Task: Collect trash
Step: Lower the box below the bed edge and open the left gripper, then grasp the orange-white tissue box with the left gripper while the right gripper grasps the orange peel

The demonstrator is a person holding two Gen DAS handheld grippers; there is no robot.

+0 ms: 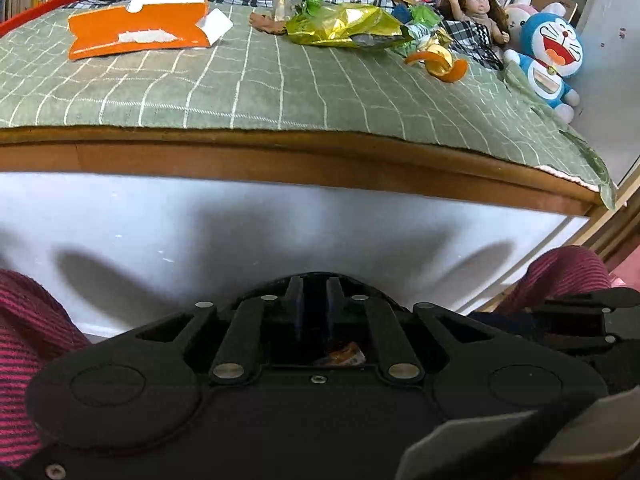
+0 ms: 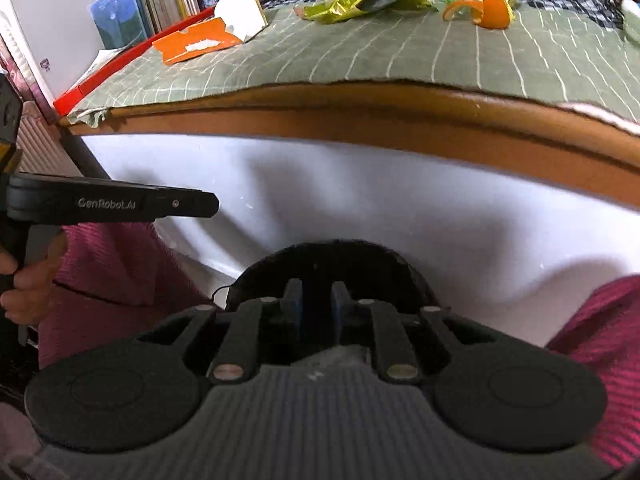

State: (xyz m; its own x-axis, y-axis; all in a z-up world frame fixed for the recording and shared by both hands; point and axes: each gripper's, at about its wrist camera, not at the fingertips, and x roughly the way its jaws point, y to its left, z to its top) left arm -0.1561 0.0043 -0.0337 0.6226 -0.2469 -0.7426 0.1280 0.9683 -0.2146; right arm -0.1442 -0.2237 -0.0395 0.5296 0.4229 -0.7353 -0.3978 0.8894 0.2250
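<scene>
Both hand-held grippers, left (image 1: 314,300) and right (image 2: 318,300), wait below the counter (image 1: 280,160) with fingers nearly together, holding nothing; next, reach up to the orange peel (image 1: 440,62) and gold wrapper (image 1: 344,26) at its far side.

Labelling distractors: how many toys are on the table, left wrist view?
3, all at the far right corner: a doll with brown hair, a pink plush mostly hidden behind it, and a blue Doraemon plush in front. Others may be hidden.

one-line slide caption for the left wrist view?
Left gripper, fingers nearly together, held below the table edge; orange peel and gold wrapper await on the green cloth.
</scene>
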